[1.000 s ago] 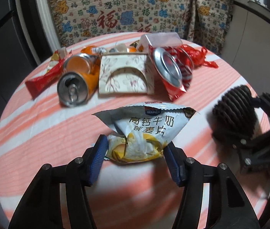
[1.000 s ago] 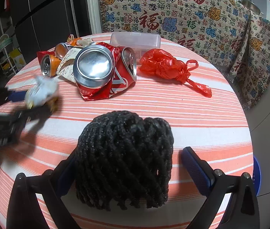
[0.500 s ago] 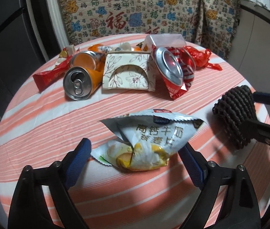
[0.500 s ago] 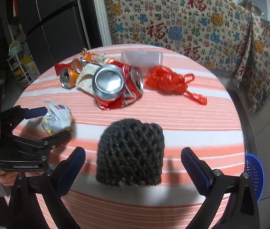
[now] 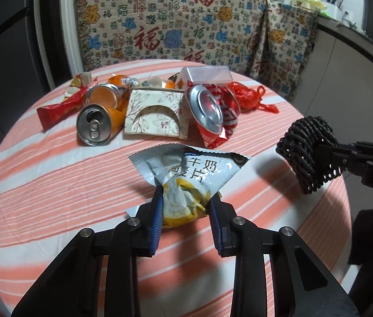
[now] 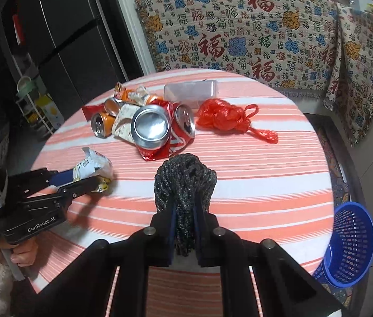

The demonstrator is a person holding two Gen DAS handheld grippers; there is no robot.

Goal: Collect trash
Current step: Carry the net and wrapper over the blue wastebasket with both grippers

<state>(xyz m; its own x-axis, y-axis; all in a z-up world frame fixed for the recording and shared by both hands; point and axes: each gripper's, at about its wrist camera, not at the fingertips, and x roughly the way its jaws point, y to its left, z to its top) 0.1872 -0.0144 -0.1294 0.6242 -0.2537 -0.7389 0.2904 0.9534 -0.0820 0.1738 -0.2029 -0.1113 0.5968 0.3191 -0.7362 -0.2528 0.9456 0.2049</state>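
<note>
A silver and yellow snack wrapper (image 5: 194, 169) lies crumpled at the near middle of the striped round table (image 5: 54, 171). My left gripper (image 5: 185, 202) is closing on it, its blue pads (image 5: 157, 206) pinching the yellow lower end. In the right wrist view the same wrapper (image 6: 91, 165) sticks out of the left gripper (image 6: 86, 178) at the table's left edge. My right gripper (image 6: 184, 211) is shut on a black foam net (image 6: 185, 177), squeezed narrow between the pads and held above the cloth. From the left wrist view that net (image 5: 305, 142) hangs at the right.
Behind lie two orange cans (image 5: 95, 128), a cut patterned carton (image 5: 157, 116), crushed red cans (image 5: 207, 108), a red plastic bag (image 5: 247, 96), a clear box (image 5: 204, 75) and a red wrapper (image 5: 57, 111). A blue basket (image 6: 350, 243) stands on the floor right of the table.
Both grippers stood open around their items and have now closed: the left on the snack wrapper, the right on the black net, which is squeezed thin and lifted off the cloth.
</note>
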